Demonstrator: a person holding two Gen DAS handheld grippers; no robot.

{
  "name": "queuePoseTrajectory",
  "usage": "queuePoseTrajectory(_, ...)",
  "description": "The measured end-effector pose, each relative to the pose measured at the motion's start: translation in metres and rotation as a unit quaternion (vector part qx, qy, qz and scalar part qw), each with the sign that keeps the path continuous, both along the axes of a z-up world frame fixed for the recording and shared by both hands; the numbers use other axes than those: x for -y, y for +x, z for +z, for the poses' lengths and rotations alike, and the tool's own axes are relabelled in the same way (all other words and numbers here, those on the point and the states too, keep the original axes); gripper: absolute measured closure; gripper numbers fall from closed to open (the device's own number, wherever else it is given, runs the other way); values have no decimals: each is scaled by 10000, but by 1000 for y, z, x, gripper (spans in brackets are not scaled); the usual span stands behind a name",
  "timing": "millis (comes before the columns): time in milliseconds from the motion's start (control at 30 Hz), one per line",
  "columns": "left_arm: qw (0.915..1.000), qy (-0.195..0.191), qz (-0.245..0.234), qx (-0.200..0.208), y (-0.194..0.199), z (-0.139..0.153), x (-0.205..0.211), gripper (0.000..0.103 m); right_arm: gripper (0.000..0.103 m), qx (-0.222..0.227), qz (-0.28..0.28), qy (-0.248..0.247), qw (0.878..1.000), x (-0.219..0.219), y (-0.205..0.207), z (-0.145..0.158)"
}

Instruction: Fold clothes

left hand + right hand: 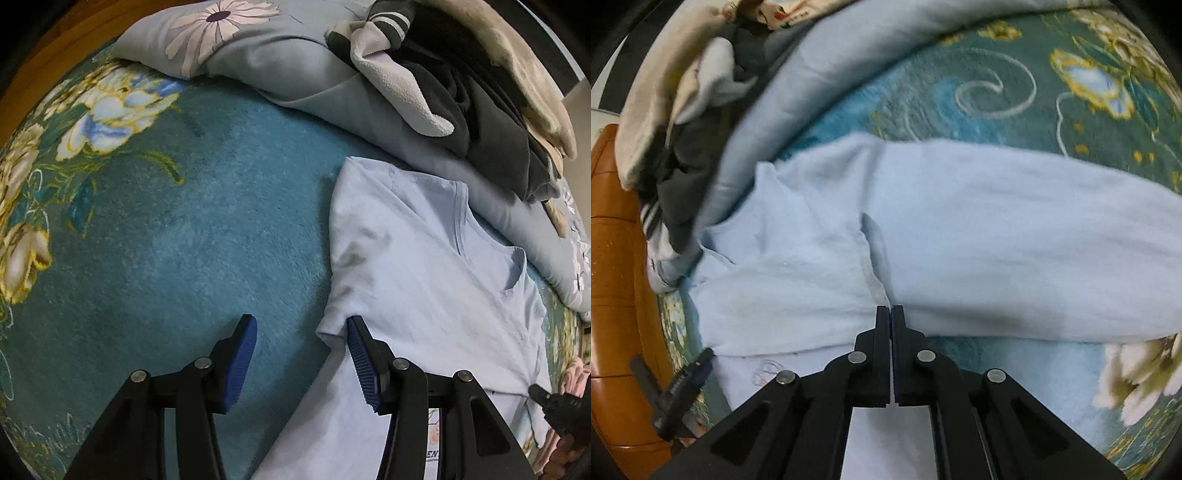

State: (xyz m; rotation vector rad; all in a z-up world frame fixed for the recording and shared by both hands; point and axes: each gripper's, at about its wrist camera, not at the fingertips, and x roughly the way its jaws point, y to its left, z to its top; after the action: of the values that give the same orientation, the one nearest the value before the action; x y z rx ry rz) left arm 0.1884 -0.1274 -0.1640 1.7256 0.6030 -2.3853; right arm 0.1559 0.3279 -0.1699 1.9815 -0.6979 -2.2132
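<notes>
Soft matt cloth shirt (424, 280) on plush, fuzzy blanket (203, 221).

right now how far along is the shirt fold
Done: the light blue t-shirt lies on the teal blanket with one side already turned over onto the body. In hand: the right gripper is shut on a fabric edge at the fold, while the left gripper is open at the sleeve. Left: the remaining folds, plus the clothes pile behind.

Right tool (890, 312) pinching blue shirt (997, 236)
</notes>
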Motion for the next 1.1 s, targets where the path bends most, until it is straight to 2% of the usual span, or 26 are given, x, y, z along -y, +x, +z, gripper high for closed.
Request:
queuePoseTrajectory(167,9995,214,214,-22,14,4,17,48,101,-230,184,-268,9992,-12,8,17)
queuePoseTrajectory(233,9994,214,287,-17,21,7,24,48,102,-342,273,-231,9988,-27,13,27)
queuePoseTrajectory(300,9992,179,358,-47,32,14,31,48,102,-567,-9,-183,9982,-61,24,41)
queuePoseTrajectory(333,9990,186,401,-104,37,19,33,48,97,-663,-293,-205,9972,-85,33,46)
queuePoseTrajectory(400,9983,203,492,-220,47,28,38,48,83,-816,-1001,-113,9916,-141,57,53)
queuePoseTrajectory(433,9979,213,542,-273,51,33,39,48,77,-863,-1412,-19,9862,-171,72,54)
queuePoseTrajectory(500,9969,242,641,-379,55,41,37,48,76,-838,-2315,191,9690,-232,108,50)
queuePoseTrajectory(567,9955,320,730,-511,53,47,28,48,74,-696,-3285,246,9416,-291,146,39)
queuePoseTrajectory(700,9928,664,725,-683,21,53,-11,48,73,-685,-3986,108,9145,-339,178,24)
queuePoseTrajectory(833,9914,945,515,-750,2,55,-54,48,72,-710,-4186,-207,9052,-341,176,7)
queuePoseTrajectory(867,9913,993,412,-753,1,57,-64,48,70,-740,-4218,-243,9033,-340,175,5)
queuePoseTrajectory(1033,9898,1170,75,-811,4,63,-89,48,71,-835,-4119,-450,9063,-333,159,9)
queuePoseTrajectory(1100,9889,1202,5,-878,9,68,-88,48,97,-816,-4071,-486,9084,-328,150,10)
